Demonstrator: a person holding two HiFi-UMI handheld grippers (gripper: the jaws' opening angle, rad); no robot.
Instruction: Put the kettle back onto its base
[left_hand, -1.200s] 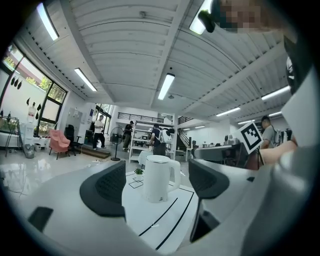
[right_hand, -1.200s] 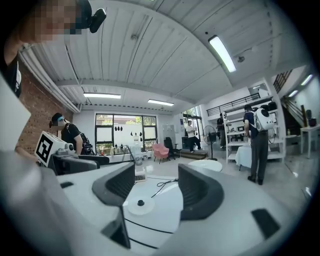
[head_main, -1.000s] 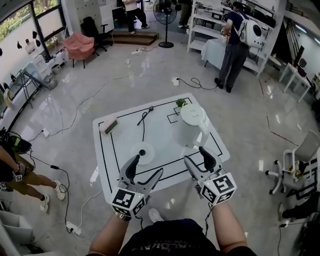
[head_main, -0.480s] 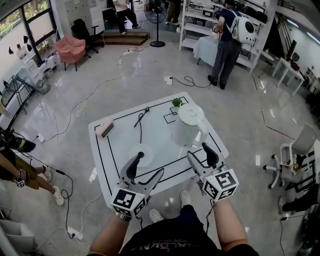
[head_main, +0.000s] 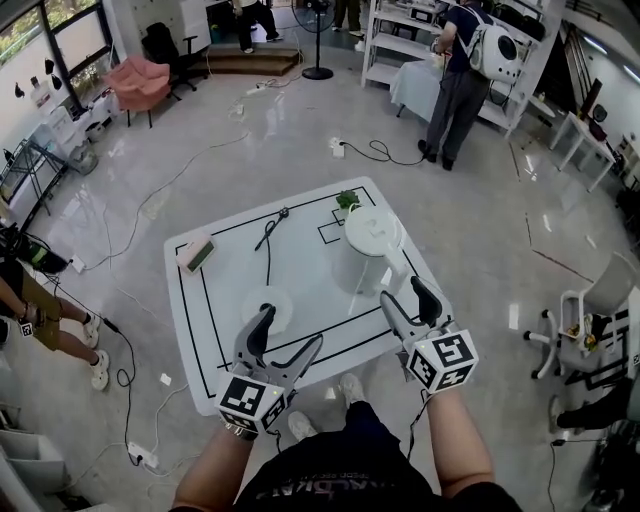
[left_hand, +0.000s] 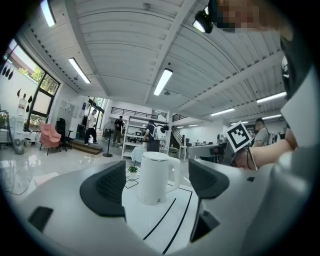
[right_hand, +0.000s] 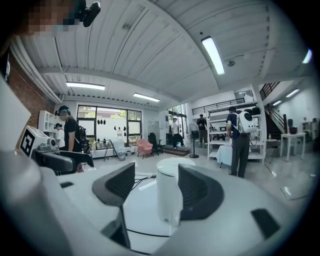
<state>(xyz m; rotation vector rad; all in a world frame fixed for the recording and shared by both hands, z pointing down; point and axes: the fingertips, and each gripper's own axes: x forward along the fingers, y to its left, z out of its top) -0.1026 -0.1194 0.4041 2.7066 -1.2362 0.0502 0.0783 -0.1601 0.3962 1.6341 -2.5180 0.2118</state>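
The white kettle (head_main: 370, 248) stands upright on the right half of the white table (head_main: 225, 350), handle toward me. Its round white base (head_main: 272, 303) lies apart from it at centre-left, with its cord (head_main: 267, 240) running to the far edge. My left gripper (head_main: 290, 334) hovers open over the front edge, one finger overlapping the base. My right gripper (head_main: 402, 294) is open too, just short of the kettle's handle. In the left gripper view the kettle (left_hand: 153, 177) shows between the open jaws of the left gripper (left_hand: 157, 184), some way ahead. From the right gripper (right_hand: 158, 192), the kettle (right_hand: 169, 200) looks close.
A small potted plant (head_main: 347, 200) stands behind the kettle at the far edge, a green-and-white box (head_main: 194, 252) at the far left. Cables trail over the floor. One person (head_main: 45, 315) crouches at the left, and an office chair (head_main: 590, 320) is at the right.
The head view has shifted, so the table and kettle sit further left in it. Both grippers stay open and empty near the front edge, the right one a little nearer the kettle.
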